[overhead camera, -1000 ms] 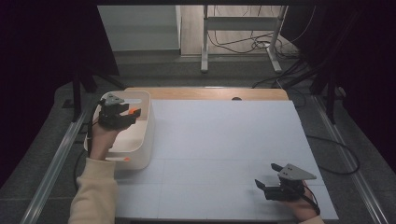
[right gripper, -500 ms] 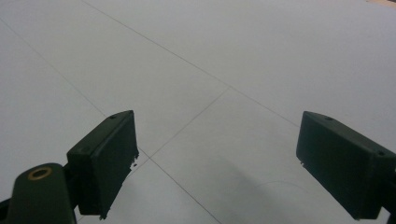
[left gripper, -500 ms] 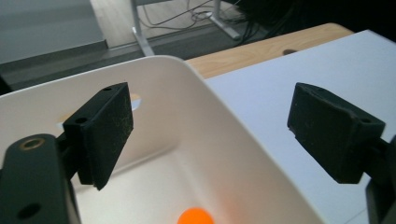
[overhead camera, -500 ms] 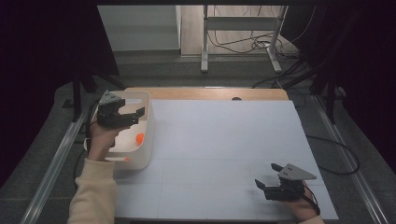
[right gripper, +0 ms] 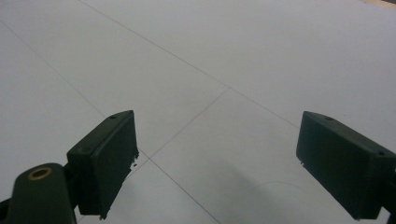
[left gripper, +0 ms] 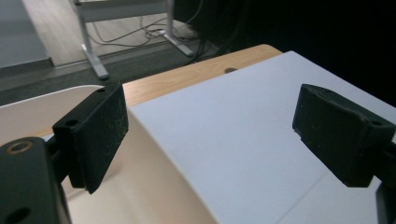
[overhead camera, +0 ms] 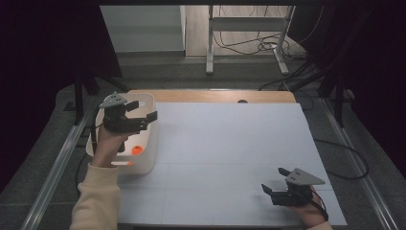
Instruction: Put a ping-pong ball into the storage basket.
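The left gripper, jaws just opened and empty, hovers over the bin holding an orange piece, seemingly dropped there; the right gripper idles agape near-right.

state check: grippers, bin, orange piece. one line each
left gripper: open, nothing between the jaws, which have just been opening; held above the bin
right gripper: open, empty, low over the white table cover
white bin: upright at the cover's left edge
orange piece: lying loose inside the bin, clear of both grippers
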Motion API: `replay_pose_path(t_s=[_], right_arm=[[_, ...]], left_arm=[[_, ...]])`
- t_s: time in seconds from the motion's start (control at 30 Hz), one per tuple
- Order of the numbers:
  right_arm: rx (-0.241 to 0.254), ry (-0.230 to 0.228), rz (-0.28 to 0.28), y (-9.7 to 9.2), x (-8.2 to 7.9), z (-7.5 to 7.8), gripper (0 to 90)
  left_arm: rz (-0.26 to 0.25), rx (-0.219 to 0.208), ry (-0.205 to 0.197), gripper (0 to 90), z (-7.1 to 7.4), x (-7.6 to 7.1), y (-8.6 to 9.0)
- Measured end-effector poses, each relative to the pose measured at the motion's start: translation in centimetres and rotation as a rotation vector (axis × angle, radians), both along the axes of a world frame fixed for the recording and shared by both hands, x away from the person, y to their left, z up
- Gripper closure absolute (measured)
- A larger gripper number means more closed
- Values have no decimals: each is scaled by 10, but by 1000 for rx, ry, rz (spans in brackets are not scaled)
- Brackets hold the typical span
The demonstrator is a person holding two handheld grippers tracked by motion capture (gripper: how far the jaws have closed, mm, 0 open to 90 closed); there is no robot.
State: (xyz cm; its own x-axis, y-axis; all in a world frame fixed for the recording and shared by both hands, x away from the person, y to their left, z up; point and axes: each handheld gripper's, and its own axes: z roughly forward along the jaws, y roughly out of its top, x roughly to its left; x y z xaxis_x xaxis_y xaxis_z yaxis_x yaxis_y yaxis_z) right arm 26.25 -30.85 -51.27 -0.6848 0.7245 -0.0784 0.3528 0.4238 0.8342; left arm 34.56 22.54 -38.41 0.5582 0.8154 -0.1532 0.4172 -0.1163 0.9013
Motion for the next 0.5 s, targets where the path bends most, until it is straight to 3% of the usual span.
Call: replay_pose_path(t_s=[0.5], right_arm=[[1,-1,-9,-1,0,0,129]], left_arm=[[-175,52,20,101,-3,-18,-49]])
